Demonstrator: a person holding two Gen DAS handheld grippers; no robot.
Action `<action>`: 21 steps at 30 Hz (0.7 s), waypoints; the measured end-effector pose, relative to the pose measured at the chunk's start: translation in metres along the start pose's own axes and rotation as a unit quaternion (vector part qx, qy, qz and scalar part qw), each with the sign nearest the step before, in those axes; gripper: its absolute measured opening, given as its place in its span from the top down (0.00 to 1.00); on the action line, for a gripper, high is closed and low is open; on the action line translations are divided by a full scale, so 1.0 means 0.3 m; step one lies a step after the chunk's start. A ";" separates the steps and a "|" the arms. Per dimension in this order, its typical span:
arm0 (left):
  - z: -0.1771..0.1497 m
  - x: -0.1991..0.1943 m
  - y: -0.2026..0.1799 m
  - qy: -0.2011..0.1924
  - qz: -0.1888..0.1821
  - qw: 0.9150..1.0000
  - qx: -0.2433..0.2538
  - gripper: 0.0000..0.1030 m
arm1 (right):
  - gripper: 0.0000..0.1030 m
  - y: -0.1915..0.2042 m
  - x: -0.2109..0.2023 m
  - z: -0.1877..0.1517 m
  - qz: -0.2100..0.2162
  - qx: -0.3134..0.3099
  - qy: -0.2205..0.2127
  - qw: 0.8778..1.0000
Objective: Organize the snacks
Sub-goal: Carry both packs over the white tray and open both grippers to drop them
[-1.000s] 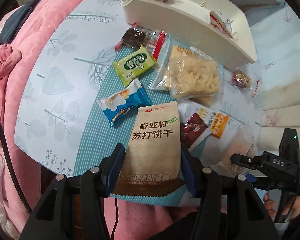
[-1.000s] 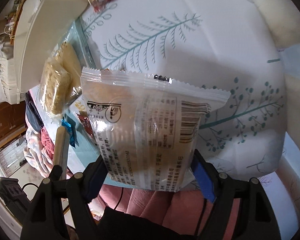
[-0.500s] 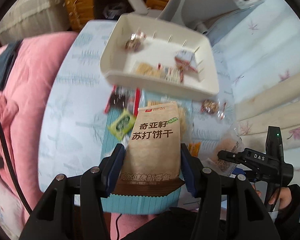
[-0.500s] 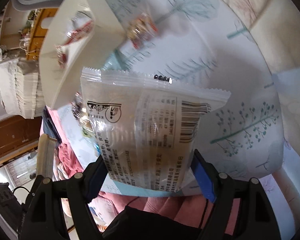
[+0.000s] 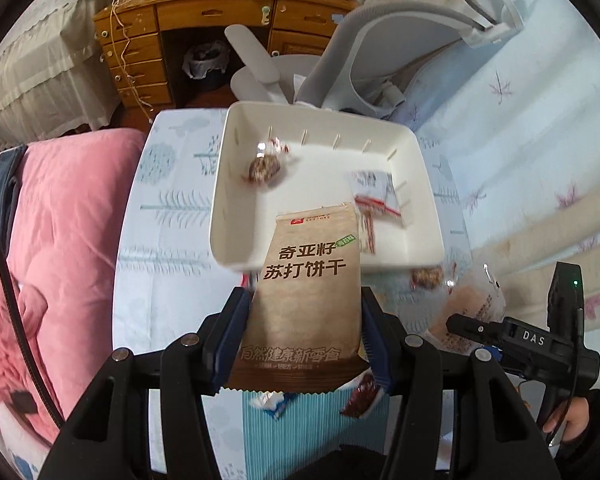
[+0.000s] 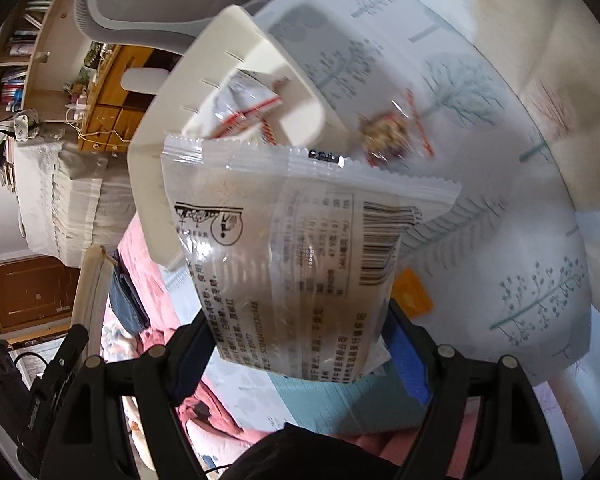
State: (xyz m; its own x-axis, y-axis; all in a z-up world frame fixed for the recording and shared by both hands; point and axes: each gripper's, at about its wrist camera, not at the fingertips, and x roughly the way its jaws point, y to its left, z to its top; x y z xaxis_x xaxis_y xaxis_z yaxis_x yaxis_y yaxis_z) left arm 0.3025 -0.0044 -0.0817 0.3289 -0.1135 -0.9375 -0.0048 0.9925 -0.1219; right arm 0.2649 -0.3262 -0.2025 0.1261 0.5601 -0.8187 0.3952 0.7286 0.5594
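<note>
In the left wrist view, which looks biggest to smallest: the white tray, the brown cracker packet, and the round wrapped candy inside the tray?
1. White tray
2. Brown cracker packet, though it sits close to the camera in the left hand-held gripper, so it looks bigger than it really is
3. Round wrapped candy, clearly the smallest

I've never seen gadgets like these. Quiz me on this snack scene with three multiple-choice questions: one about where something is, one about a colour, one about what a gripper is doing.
1. Where does the round brown wrapped candy lie?
A. inside the white tray
B. on the pink blanket
C. on the desk

2. What colour is the packet in the left gripper?
A. green
B. brown
C. blue

3. What is the right gripper doing?
A. hanging open and empty
B. pinching a candy
C. gripping a clear packet

Answers:
1. A: the candy sits on the floor of the white tray.
2. B: the cracker packet is kraft brown.
3. C: both pads press the clear packet, barcode showing.
</note>
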 end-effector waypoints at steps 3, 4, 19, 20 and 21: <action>0.051 0.027 0.028 -0.003 -0.006 1.000 -0.002 0.48 | 0.23 0.049 0.005 0.025 -0.006 -0.007 -0.014 1.000; 0.066 0.038 0.037 -0.006 -0.007 1.000 -0.003 0.49 | 0.23 0.071 0.014 0.036 -0.009 -0.009 -0.018 1.000; 0.200 0.231 0.144 -0.036 -0.051 0.998 -0.016 0.48 | 0.23 0.270 0.149 0.178 -0.008 -0.084 -0.083 0.993; 0.206 0.244 0.147 -0.037 -0.050 0.998 -0.014 0.48 | 0.23 0.277 0.161 0.188 -0.007 -0.088 -0.088 0.992; 0.210 0.256 0.148 -0.040 -0.048 0.998 -0.012 0.48 | 0.23 0.283 0.168 0.196 -0.006 -0.092 -0.091 0.992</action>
State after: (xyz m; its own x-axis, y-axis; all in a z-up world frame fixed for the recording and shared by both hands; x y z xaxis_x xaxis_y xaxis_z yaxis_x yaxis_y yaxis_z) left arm 0.3871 0.0339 -0.1387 0.4024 -0.2033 -0.8926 0.0081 0.9758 -0.2187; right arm 0.3582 -0.2592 -0.2039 0.2906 0.4832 -0.8258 0.2274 0.8035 0.5502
